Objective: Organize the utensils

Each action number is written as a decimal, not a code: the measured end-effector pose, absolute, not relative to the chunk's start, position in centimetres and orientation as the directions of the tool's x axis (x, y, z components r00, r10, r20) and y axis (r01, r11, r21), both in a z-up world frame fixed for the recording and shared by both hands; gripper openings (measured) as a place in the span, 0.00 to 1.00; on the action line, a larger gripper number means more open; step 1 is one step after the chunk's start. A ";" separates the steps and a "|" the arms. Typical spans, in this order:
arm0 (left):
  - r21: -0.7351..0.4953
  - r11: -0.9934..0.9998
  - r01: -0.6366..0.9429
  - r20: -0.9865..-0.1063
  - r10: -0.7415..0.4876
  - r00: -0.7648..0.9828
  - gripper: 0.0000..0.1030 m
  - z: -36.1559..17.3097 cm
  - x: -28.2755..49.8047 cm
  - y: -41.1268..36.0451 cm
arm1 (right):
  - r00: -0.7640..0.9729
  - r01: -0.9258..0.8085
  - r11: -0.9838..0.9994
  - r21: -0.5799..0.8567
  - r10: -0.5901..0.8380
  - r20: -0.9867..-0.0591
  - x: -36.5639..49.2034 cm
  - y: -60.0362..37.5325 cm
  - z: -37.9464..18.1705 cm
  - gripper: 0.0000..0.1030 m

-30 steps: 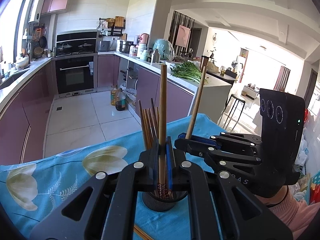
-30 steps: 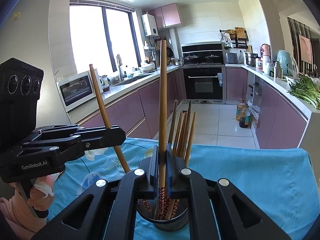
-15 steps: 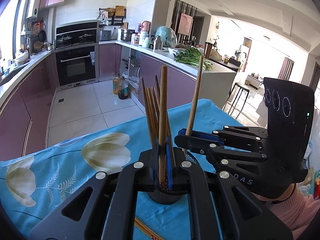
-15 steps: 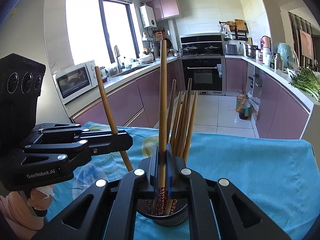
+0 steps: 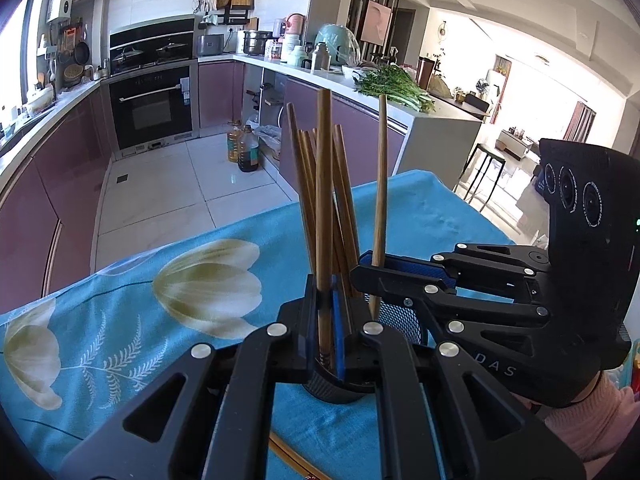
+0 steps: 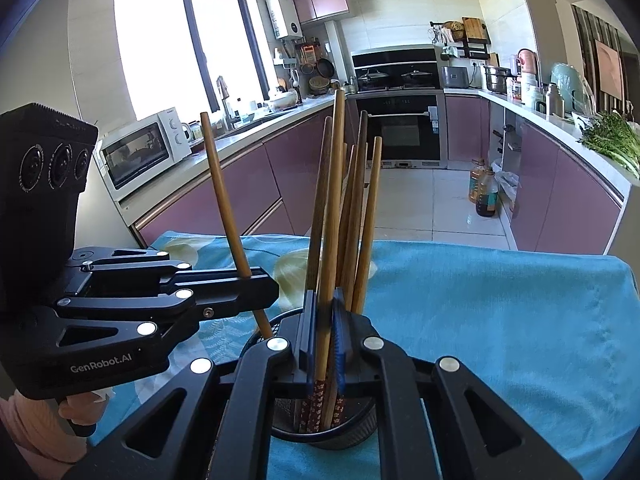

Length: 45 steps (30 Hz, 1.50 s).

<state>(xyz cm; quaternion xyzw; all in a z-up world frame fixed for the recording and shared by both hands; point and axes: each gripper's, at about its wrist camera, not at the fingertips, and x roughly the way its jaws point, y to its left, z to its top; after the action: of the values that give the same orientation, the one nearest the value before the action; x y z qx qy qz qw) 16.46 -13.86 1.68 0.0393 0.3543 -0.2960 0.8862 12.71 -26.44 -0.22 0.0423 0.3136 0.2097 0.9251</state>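
Note:
A black mesh holder (image 6: 352,438) stands on the blue cloth with several wooden chopsticks (image 6: 362,216) upright in it. My right gripper (image 6: 324,304) is shut on one chopstick (image 6: 334,184), whose patterned lower end sits inside the holder. My left gripper (image 5: 326,300) is shut on another chopstick (image 5: 323,184), held upright just over the holder (image 5: 400,318). In the left wrist view the right gripper (image 5: 368,272) comes in from the right with its chopstick (image 5: 380,184). In the right wrist view the left gripper (image 6: 256,284) comes from the left, and its chopstick (image 6: 224,188) ends at the holder's rim.
The table wears a blue cloth (image 5: 120,320) with pale flower prints. A loose chopstick (image 5: 292,460) lies on it near the front edge. Beyond the table's far edge are a tiled floor, purple cabinets, an oven (image 6: 396,128) and oil bottles (image 5: 244,148).
Both grippers have sunk toward the holder with their chopsticks, and the holder's chopsticks now stand higher in both views. Both grips look unchanged.

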 end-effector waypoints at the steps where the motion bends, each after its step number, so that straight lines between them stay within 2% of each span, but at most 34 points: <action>1: -0.141 0.824 0.549 -0.655 -0.493 0.572 0.07 1.5 16.6 -14.0 | 0.715 -0.359 0.910 0.209 0.412 -0.564 12.8 -26.5 -0.3 0.08; 11: -0.178 0.821 0.543 -0.653 -0.511 0.559 0.07 0.2 16.6 -13.1 | 0.715 -0.351 0.910 0.219 0.412 -0.565 12.3 -26.6 -0.6 0.09; 14: -0.177 0.830 0.529 -0.637 -0.507 0.581 0.11 0.3 16.0 -12.3 | 0.716 -0.360 0.906 0.223 0.422 -0.557 11.8 -26.8 -0.3 0.11; 15: -0.174 0.833 0.525 -0.631 -0.504 0.590 0.16 0.3 15.6 -11.9 | 0.716 -0.366 0.903 0.225 0.428 -0.552 11.6 -26.9 -0.2 0.13; 17: -0.159 0.849 0.503 -0.615 -0.484 0.623 0.26 0.5 14.8 -10.9 | 0.721 -0.382 0.897 0.222 0.439 -0.536 10.7 -27.0 0.2 0.25; 18: -0.143 0.861 0.488 -0.606 -0.466 0.644 0.32 0.5 14.2 -10.4 | 0.722 -0.391 0.894 0.217 0.444 -0.530 10.3 -27.0 0.4 0.27; 21: -0.114 0.886 0.449 -0.582 -0.426 0.692 0.39 0.5 12.6 -8.6 | 0.713 -0.443 0.874 0.198 0.477 -0.514 8.5 -26.6 0.9 0.29; 24: -0.092 0.914 0.395 -0.572 -0.373 0.730 0.48 0.1 11.5 -6.8 | 0.689 -0.502 0.848 0.172 0.512 -0.513 6.7 -25.5 0.9 0.35; 27: -0.082 0.933 0.351 -0.575 -0.332 0.748 0.58 -0.8 10.5 -5.3 | 0.643 -0.555 0.814 0.170 0.549 -0.534 5.3 -24.2 0.0 0.36; 30: -0.073 0.945 0.320 -0.592 -0.299 0.748 0.63 -2.0 9.8 -3.9 | 0.594 -0.573 0.798 0.187 0.561 -0.577 4.9 -22.8 -1.8 0.37; 37: -0.067 0.963 0.262 -0.643 -0.242 0.727 0.63 -5.2 9.5 -2.1 | 0.511 -0.541 0.814 0.211 0.517 -0.687 5.5 -20.3 -6.8 0.37; 45: -0.060 0.969 0.240 -0.684 -0.215 0.697 0.63 -7.8 9.2 -2.2 | 0.502 -0.519 0.836 0.176 0.465 -0.730 5.5 -19.2 -8.4 0.37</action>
<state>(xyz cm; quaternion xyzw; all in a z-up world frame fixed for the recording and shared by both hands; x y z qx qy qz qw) 9.17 -2.25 -7.83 0.0171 0.3691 -0.1233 0.9210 5.52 -19.16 -8.45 -0.0333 0.4104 0.2842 0.8659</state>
